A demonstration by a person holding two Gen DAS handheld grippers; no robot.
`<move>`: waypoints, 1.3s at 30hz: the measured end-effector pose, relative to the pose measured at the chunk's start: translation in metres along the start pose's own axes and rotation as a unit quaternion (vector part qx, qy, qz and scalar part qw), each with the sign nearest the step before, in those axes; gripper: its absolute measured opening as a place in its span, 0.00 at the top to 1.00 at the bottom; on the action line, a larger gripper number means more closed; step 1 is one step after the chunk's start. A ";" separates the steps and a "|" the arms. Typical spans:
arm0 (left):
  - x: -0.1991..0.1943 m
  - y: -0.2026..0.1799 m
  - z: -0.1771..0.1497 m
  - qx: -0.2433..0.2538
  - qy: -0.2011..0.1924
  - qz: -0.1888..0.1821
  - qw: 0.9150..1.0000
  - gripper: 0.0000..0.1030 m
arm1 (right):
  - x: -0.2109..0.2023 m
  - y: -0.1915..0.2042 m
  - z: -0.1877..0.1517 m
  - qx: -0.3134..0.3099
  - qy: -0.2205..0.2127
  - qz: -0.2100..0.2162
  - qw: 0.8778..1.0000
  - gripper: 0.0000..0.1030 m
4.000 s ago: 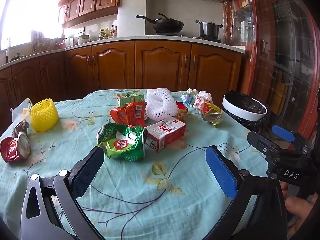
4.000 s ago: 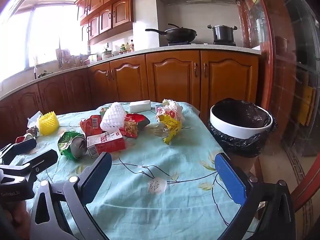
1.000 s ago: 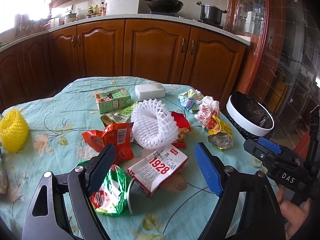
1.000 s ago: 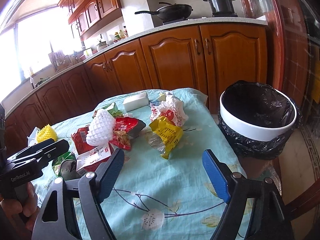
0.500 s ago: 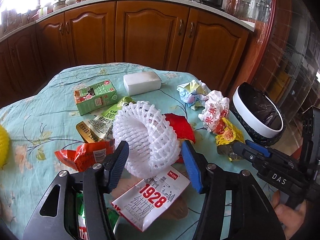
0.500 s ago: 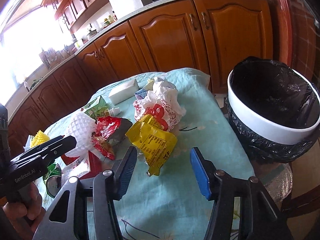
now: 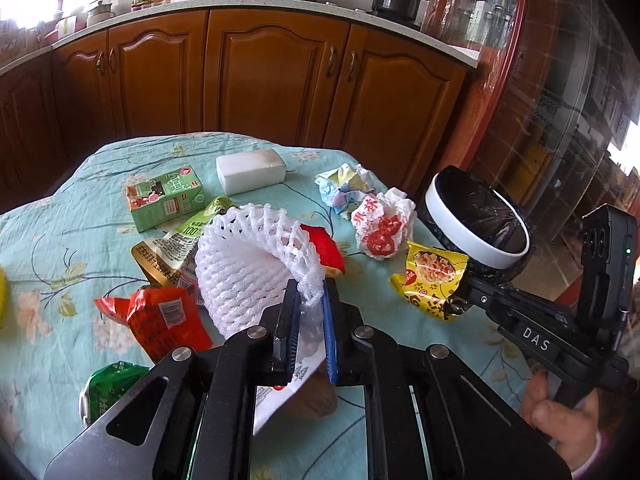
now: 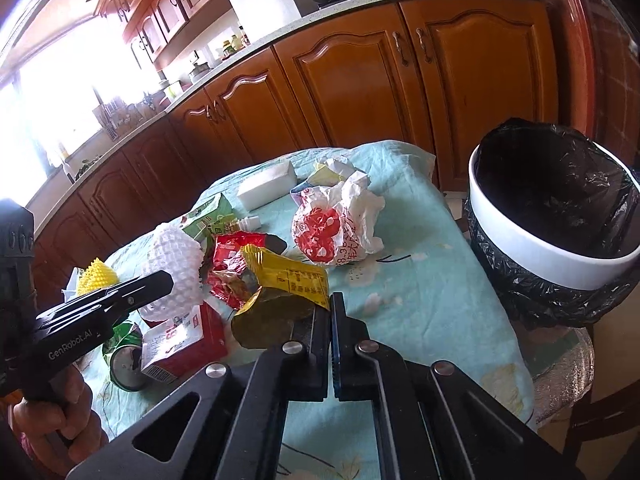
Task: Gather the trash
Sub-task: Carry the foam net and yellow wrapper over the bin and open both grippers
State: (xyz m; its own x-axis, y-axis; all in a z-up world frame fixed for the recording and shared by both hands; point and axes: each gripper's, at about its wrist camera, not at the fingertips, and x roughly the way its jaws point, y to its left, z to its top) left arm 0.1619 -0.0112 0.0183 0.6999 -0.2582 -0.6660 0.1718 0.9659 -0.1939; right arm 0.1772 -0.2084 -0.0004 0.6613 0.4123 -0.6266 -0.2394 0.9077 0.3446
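Note:
My left gripper [image 7: 309, 304] is shut on the near edge of the white foam fruit net [image 7: 248, 268], which leans over the trash pile; the net also shows in the right wrist view [image 8: 172, 264]. My right gripper [image 8: 330, 304] is shut on the yellow snack wrapper [image 8: 292, 280], also seen in the left wrist view [image 7: 432, 276], held just above the cloth. The white bin with a black liner [image 8: 560, 220] stands off the table's right side, also visible in the left wrist view [image 7: 476, 220].
On the teal floral tablecloth [image 7: 72, 248] lie a green carton [image 7: 166, 200], a white block [image 7: 250, 170], crumpled paper [image 7: 344, 188], a red-and-white bag [image 8: 336, 224], red wrappers [image 7: 168, 320], a 1928 carton [image 8: 180, 340], a green can [image 7: 108, 392] and a yellow net [image 8: 96, 276].
Both grippers have closed from open. The left one shut on the white foam net, the right one on the yellow wrapper, after moving forward over the table.

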 end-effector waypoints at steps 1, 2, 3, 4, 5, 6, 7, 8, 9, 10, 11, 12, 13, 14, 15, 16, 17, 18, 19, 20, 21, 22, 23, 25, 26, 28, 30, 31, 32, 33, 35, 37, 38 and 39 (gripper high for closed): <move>-0.002 -0.002 0.001 -0.001 -0.001 -0.007 1.000 0.91 | -0.003 0.000 0.000 0.000 -0.002 0.002 1.000 1.00; -0.005 -0.003 0.001 -0.002 -0.002 -0.013 1.000 0.91 | -0.007 -0.001 0.001 0.000 -0.005 0.002 1.000 1.00; -0.007 -0.006 0.002 -0.003 -0.004 -0.019 1.000 0.91 | -0.009 -0.001 0.001 0.000 -0.007 0.002 1.000 1.00; -0.009 -0.009 0.003 -0.001 -0.006 -0.024 1.000 0.91 | -0.012 -0.001 0.001 0.000 -0.010 0.001 1.000 1.00; -0.011 -0.013 0.004 0.000 -0.007 -0.029 1.000 0.91 | -0.014 -0.003 0.002 0.000 -0.011 0.000 1.000 1.00; -0.012 -0.017 0.005 0.003 -0.009 -0.034 0.999 0.91 | -0.017 -0.005 0.003 0.001 -0.013 -0.001 1.000 1.00; -0.014 -0.021 0.006 0.006 -0.010 -0.038 0.999 0.91 | -0.020 -0.007 0.004 0.003 -0.016 -0.002 1.000 1.00; -0.014 -0.025 0.007 0.010 -0.011 -0.042 0.999 0.91 | -0.022 -0.010 0.004 0.005 -0.019 -0.005 1.000 1.00; -0.014 -0.030 0.008 0.014 -0.012 -0.045 0.999 0.91 | -0.024 -0.012 0.005 0.006 -0.022 -0.007 1.000 1.00; -0.014 -0.034 0.010 0.017 -0.012 -0.050 0.999 0.91 | -0.027 -0.015 0.006 0.008 -0.025 -0.010 1.000 1.00; -0.013 -0.038 0.011 0.020 -0.012 -0.054 0.998 0.91 | -0.030 -0.017 0.006 0.009 -0.028 -0.014 0.999 0.99; -0.013 -0.042 0.012 0.022 -0.011 -0.059 0.998 0.91 | -0.033 -0.020 0.007 0.011 -0.030 -0.018 0.999 0.99; -0.011 -0.047 0.013 0.025 -0.010 -0.064 0.998 0.91 | -0.035 -0.024 0.007 0.013 -0.032 -0.022 0.999 0.99; -0.009 -0.051 0.014 0.027 -0.009 -0.068 0.997 0.91 | -0.038 -0.028 0.008 0.016 -0.035 -0.026 0.999 0.99; -0.007 -0.055 0.015 0.031 -0.008 -0.072 0.997 0.91 | -0.042 -0.031 0.007 0.018 -0.037 -0.031 0.999 0.99; -0.005 -0.060 0.016 0.035 -0.007 -0.075 0.997 0.91 | -0.044 -0.035 0.007 0.021 -0.039 -0.034 0.998 0.99; -0.003 -0.065 0.018 0.039 -0.005 -0.078 0.996 0.91 | -0.047 -0.039 0.008 0.023 -0.041 -0.038 0.998 0.99; -0.001 -0.070 0.019 0.042 -0.004 -0.081 0.996 0.91 | -0.049 -0.043 0.008 0.026 -0.043 -0.041 0.998 0.99; 0.001 -0.075 0.021 0.046 -0.003 -0.085 0.995 0.91 | -0.052 -0.048 0.009 0.028 -0.045 -0.046 0.998 0.99; 0.003 -0.080 0.023 0.049 -0.002 -0.089 0.995 0.91 | -0.055 -0.053 0.009 0.030 -0.047 -0.051 0.997 0.99; 0.006 -0.085 0.025 0.053 -0.001 -0.093 0.994 0.91 | -0.058 -0.057 0.010 0.033 -0.049 -0.054 0.997 0.99; 0.008 -0.090 0.027 0.056 0.001 -0.098 0.994 0.91 | -0.061 -0.063 0.011 0.036 -0.052 -0.059 0.996 0.99; 0.010 -0.095 0.029 0.059 0.002 -0.102 0.993 0.91 | -0.064 -0.068 0.013 0.039 -0.055 -0.064 0.996 0.99; 0.015 -0.106 0.032 0.066 0.005 -0.111 0.992 0.91 | -0.071 -0.079 0.016 0.046 -0.061 -0.074 0.994 0.99; 0.017 -0.112 0.035 0.069 0.007 -0.116 0.991 0.91 | -0.074 -0.083 0.017 0.049 -0.064 -0.078 0.994 0.99; 0.022 -0.124 0.039 0.077 0.009 -0.125 0.989 0.91 | -0.079 -0.093 0.021 0.053 -0.068 -0.087 0.992 0.99; 0.028 -0.135 0.044 0.085 0.012 -0.133 0.987 0.91 | -0.084 -0.104 0.024 0.058 -0.073 -0.096 0.991 0.99; 0.031 -0.141 0.047 0.089 0.013 -0.138 0.986 0.91 | -0.086 -0.109 0.026 0.061 -0.075 -0.100 0.990 0.99; 0.034 -0.146 0.050 0.093 0.014 -0.141 0.986 0.91 | -0.087 -0.113 0.029 0.063 -0.077 -0.103 0.990 0.99; 0.037 -0.152 0.053 0.097 0.014 -0.144 0.985 0.91 | -0.089 -0.117 0.031 0.065 -0.078 -0.107 0.989 0.99; 0.045 -0.164 0.059 0.105 0.017 -0.150 0.983 0.91 | -0.090 -0.126 0.035 0.068 -0.079 -0.114 0.988 0.99; 0.053 -0.174 0.066 0.111 0.022 -0.156 0.981 0.91 | -0.090 -0.135 0.039 0.071 -0.079 -0.120 0.987 0.99; 0.058 -0.179 0.069 0.114 0.025 -0.158 0.981 0.91 | -0.091 -0.140 0.042 0.072 -0.079 -0.123 0.987 0.99; 0.063 -0.184 0.072 0.116 0.028 -0.160 0.980 0.91 | -0.090 -0.143 0.044 0.072 -0.079 -0.127 0.986 0.99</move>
State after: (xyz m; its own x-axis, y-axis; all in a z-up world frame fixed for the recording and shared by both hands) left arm 0.2242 -0.2033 0.0637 0.5466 -0.5428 -0.6377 0.5336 0.8127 -0.2343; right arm 0.1830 -0.3787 0.0371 0.7924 0.1458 -0.5923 0.0442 0.9547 0.2941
